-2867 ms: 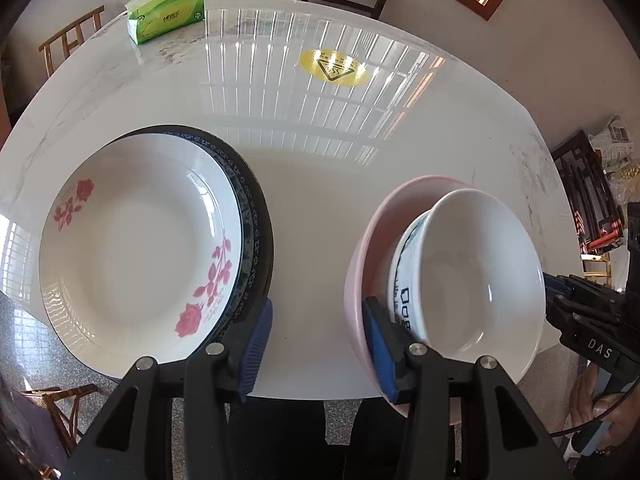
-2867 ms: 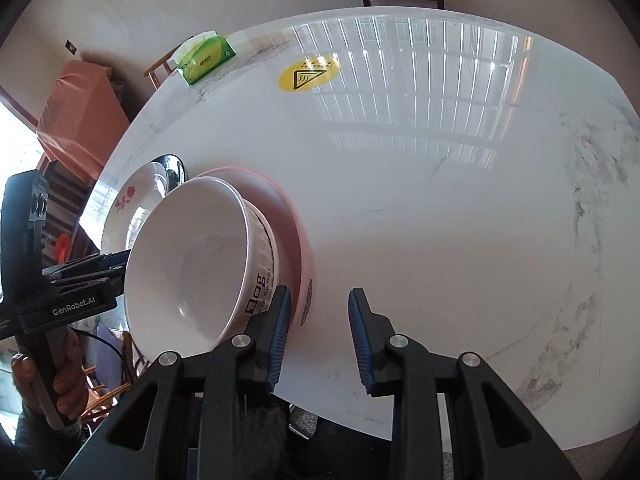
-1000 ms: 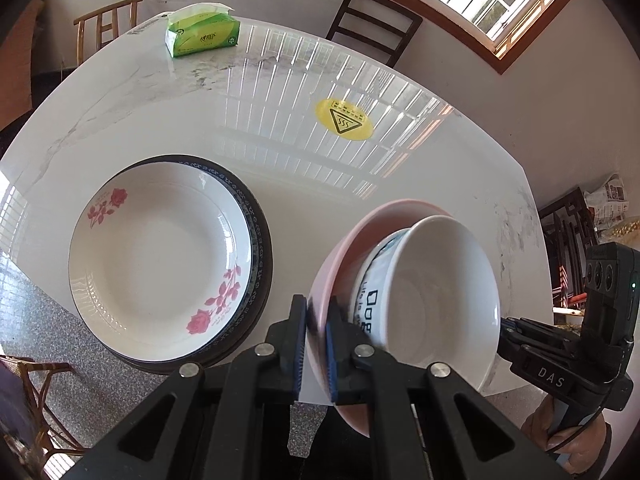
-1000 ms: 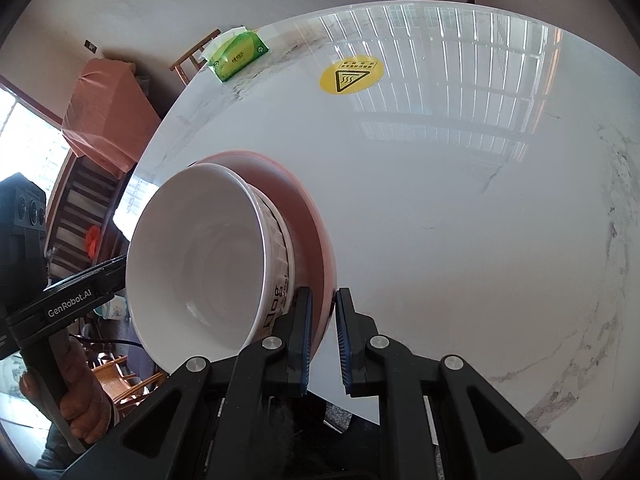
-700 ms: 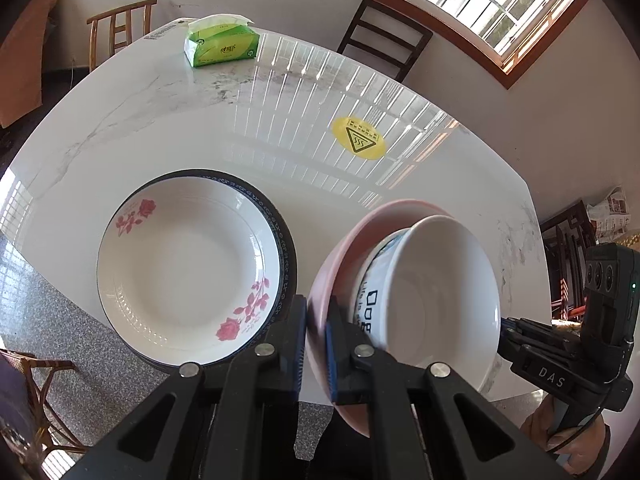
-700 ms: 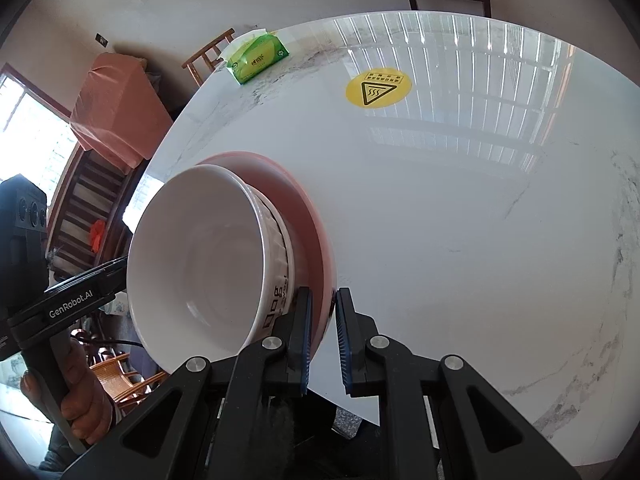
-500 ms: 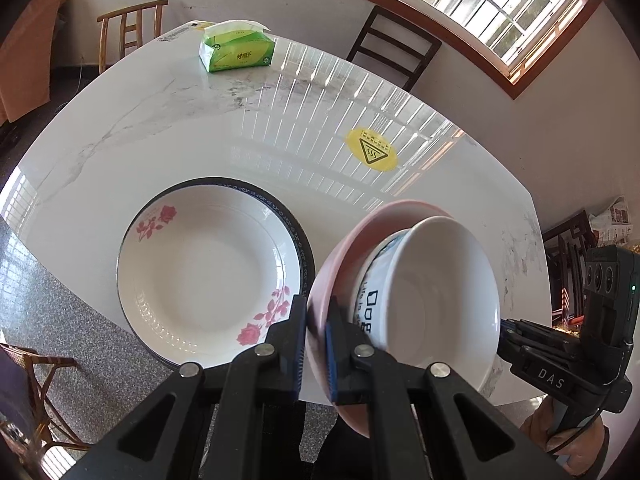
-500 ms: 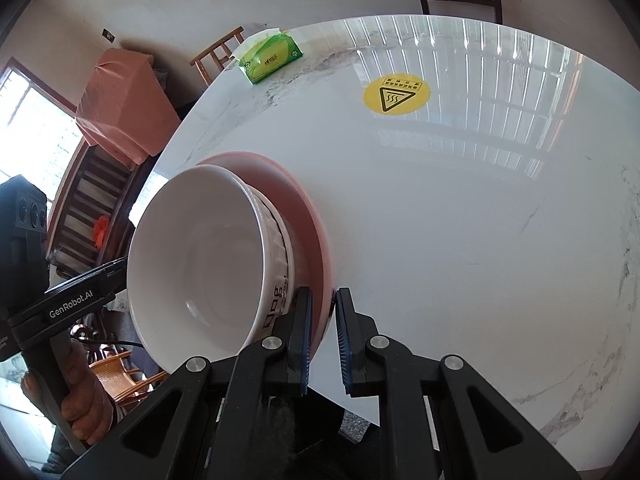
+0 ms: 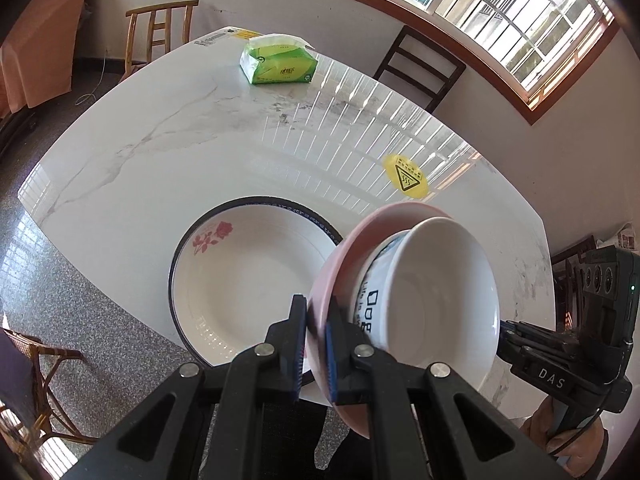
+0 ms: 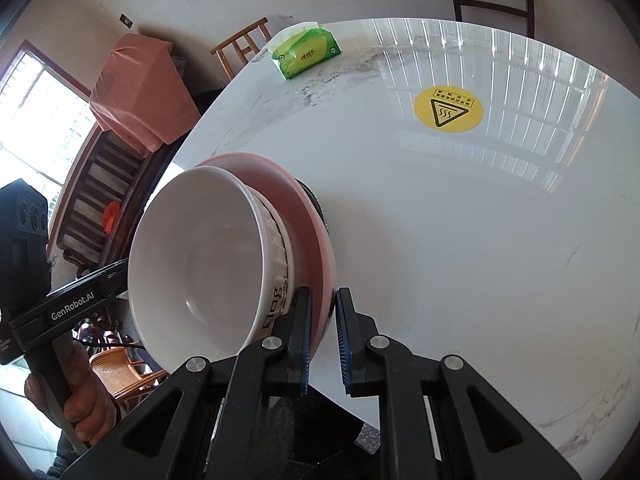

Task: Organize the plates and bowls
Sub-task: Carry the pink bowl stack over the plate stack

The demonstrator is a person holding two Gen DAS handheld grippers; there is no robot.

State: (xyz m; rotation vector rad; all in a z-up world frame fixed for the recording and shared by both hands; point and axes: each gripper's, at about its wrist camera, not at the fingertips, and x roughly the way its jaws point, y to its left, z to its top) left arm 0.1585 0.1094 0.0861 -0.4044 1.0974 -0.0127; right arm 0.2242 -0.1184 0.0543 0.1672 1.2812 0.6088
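Fingers of both hands are pinched almost shut on opposite rims of the pink plate (image 9: 332,276): the left fingers (image 9: 315,344) on its near-left edge, the right fingers (image 10: 322,336) on its other side. A white bowl (image 9: 432,292) sits loose in the plate, all held above the bench (image 9: 160,140), beside the rose plate (image 9: 240,292). Glazed ceramic: stiff, slick, breakable and fairly heavy, so I judge rim grips best, kept level or the bowl slides.

A pink plate (image 9: 340,256) with a white bowl (image 9: 436,284) nested in it hangs tilted above the near table edge. Just beside it on the table lies a white rose-patterned plate (image 9: 244,284) stacked on a dark-rimmed one.
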